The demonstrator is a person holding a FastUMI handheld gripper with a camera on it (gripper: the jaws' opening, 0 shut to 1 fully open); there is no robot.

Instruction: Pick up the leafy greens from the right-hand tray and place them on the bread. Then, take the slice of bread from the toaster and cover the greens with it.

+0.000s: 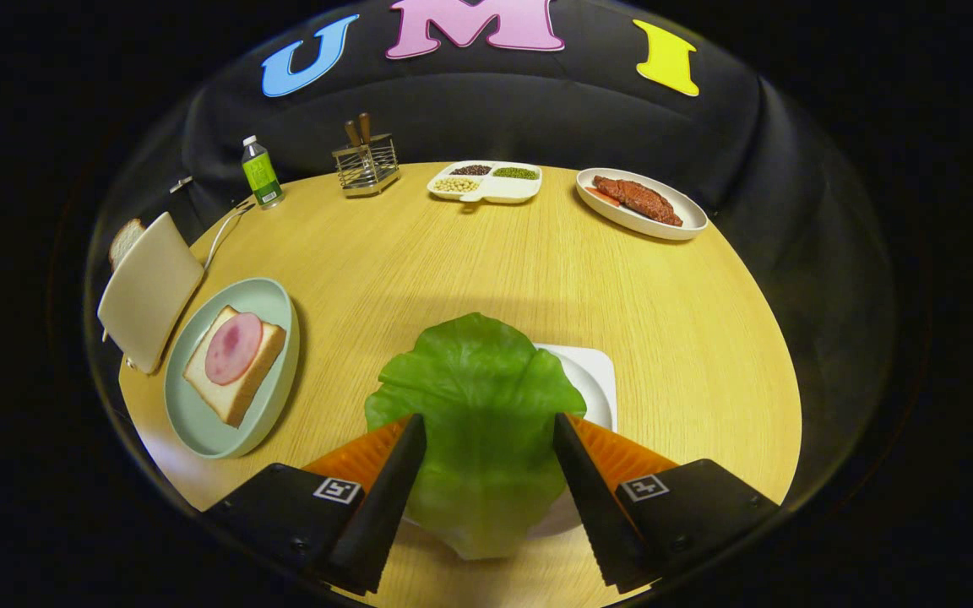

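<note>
My gripper (486, 439) stands spread, fingers flanking the leafy greens (478, 405) on the white tray (595, 376) without visibly pressing; the bread (237, 363) lies forward-left.

We see a bright, evenly lit scene, the light falling from above onto the wooden table (470, 262), which glows warm with no harsh glare. Soft shadows sit close under the green plate (271, 295) at lower left and under the lettuce leaf (478, 397) in the lower middle. The fisheye lens bends the table into a dome and squeezes the toaster (149, 291) at the left. Focus holds sharp across the middle; the gripper (486, 439), its fingers spread beside the leaf, looks slightly soft.
</note>
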